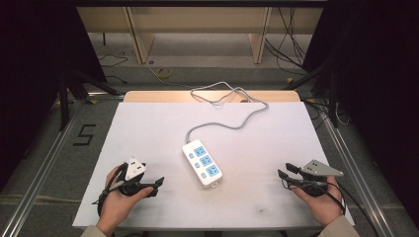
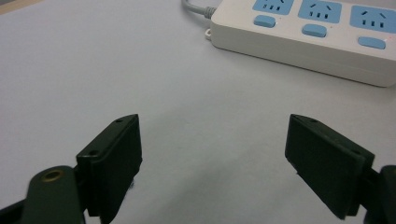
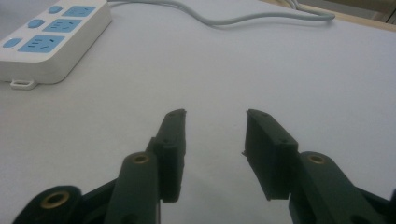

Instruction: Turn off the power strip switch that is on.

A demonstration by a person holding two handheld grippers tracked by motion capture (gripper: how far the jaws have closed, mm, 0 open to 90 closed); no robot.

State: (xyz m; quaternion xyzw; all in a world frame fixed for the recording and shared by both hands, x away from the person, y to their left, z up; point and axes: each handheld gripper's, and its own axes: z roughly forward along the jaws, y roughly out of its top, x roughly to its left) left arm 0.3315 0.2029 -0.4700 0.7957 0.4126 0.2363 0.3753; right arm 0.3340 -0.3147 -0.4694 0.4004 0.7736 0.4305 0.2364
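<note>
While both hands rest near the table's point(image 1: 148, 123) near edge, the left gripper point(image 1: 159, 181) gapes wide and the right gripper point(image 1: 285, 170) stands partly open, both empty; the power strip point(image 1: 201, 163) lies centre, untouched. Reaching it probably comes next.

Even overhead light, dark surrounds, soft focus, faint shadows

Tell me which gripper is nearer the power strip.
Left. The left gripper sits just left of the power strip, jaws open; the right gripper is farther off to its right, also open.
</note>
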